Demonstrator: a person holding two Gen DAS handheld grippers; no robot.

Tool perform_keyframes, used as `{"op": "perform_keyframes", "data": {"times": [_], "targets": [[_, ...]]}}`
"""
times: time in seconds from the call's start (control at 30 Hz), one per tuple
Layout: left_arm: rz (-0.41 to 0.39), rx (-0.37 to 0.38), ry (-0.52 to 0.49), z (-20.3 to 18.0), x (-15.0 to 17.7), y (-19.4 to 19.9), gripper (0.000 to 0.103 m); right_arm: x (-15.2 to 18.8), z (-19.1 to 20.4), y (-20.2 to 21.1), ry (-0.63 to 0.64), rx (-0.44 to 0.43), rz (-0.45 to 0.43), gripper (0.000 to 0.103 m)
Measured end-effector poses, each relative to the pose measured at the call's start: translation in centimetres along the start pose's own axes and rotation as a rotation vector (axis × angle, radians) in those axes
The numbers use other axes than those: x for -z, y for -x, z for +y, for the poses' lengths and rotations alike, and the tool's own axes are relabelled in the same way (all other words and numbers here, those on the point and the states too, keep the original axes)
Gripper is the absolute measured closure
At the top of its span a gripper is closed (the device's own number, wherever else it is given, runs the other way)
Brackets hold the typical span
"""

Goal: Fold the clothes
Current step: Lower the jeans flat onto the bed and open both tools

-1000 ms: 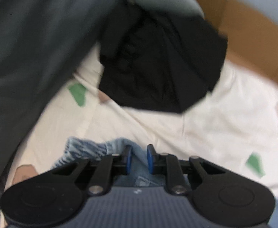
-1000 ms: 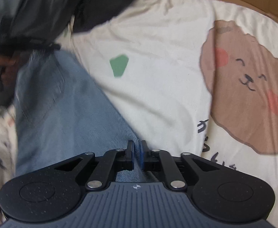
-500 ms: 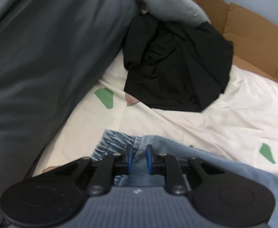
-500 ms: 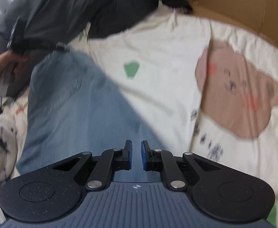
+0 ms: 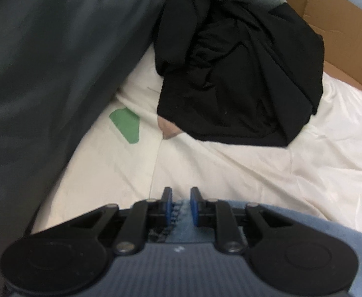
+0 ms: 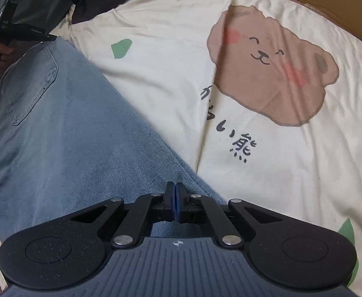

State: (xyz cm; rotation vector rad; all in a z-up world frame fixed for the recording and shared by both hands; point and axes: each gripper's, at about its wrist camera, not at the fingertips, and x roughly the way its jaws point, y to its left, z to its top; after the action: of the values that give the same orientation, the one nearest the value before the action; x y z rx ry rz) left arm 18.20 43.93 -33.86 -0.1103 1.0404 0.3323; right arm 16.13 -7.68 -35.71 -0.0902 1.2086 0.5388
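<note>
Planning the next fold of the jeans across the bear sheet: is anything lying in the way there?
Nothing visible does. The sheet beside the jeans lies bare around the bear print. The black garment sits farther off near the cardboard.

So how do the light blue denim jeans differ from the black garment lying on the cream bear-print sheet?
The light blue denim jeans lie spread out fairly flat, while the black garment is bunched in a crumpled heap. The jeans have each claw, left claw and right claw, closed on them; nothing holds the black garment. The jeans show a back pocket; the black garment shows only folds. Both rest on the cream bear-print sheet.
</note>
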Motion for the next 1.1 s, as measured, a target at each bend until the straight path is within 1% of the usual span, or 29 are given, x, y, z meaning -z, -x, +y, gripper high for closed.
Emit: {"op": "perform_keyframes", "data": {"times": [0.07, 0.13, 0.17, 0.27, 0.33, 0.43, 0.53, 0.6, 0.67, 0.73, 0.87, 0.93, 1.0, 1.07, 1.1], "targets": [[-0.017, -0.003, 0.007, -0.1, -0.2, 0.7, 0.084, -0.1, 0.2, 0.0, 0.016, 0.009, 0.007, 0.099], [-0.041, 0.0, 0.023, 0.0, -0.3, 1.9, 0.082, -0.3, 0.0, 0.7, 0.005, 0.011, 0.004, 0.099], [-0.051, 0.002, 0.02, 0.0, -0.3, 2.6, 0.081, -0.4, -0.1, 1.1, -0.003, 0.013, -0.002, 0.097], [-0.078, 0.007, 0.001, -0.3, 0.0, 4.8, 0.074, -0.1, -1.0, 3.0, -0.013, -0.02, -0.022, 0.097], [-0.094, 0.006, -0.018, -0.7, 0.4, 6.0, 0.067, 0.5, -1.4, 4.0, -0.008, 0.004, -0.02, 0.097], [-0.095, 0.012, -0.016, -1.3, 1.4, 7.5, 0.067, 1.6, -2.3, 5.2, -0.039, 0.024, -0.014, 0.097], [-0.077, 0.045, -0.016, -2.1, 2.6, 8.4, 0.067, 2.9, -3.2, 6.2, -0.091, 0.044, -0.005, 0.096], [-0.069, 0.065, -0.043, -3.1, 3.5, 8.8, 0.067, 4.2, -3.7, 7.1, -0.123, 0.058, -0.002, 0.091], [-0.063, 0.093, -0.083, -4.6, 4.5, 9.5, 0.066, 5.8, -4.4, 7.9, -0.157, 0.061, 0.001, 0.091], [-0.054, 0.135, -0.115, -6.2, 5.6, 10.1, 0.062, 7.6, -4.8, 8.5, -0.175, 0.075, 0.003, 0.091], [-0.015, 0.246, -0.172, -10.5, 8.0, 10.5, 0.061, 11.1, -5.4, 9.2, -0.191, 0.143, 0.023, 0.091], [0.009, 0.3, -0.201, -12.9, 9.2, 10.4, 0.061, 12.3, -5.8, 9.6, -0.21, 0.176, 0.017, 0.091], [0.032, 0.353, -0.23, -15.3, 10.4, 10.2, 0.061, 12.7, -6.3, 9.9, -0.208, 0.202, -0.007, 0.074], [0.047, 0.398, -0.261, -17.7, 11.1, 10.1, 0.062, 12.5, -7.0, 10.4, -0.19, 0.237, -0.037, 0.065], [0.044, 0.419, -0.278, -18.9, 11.2, 10.1, 0.062, 12.4, -7.4, 10.6, -0.184, 0.245, -0.046, 0.065]]}}
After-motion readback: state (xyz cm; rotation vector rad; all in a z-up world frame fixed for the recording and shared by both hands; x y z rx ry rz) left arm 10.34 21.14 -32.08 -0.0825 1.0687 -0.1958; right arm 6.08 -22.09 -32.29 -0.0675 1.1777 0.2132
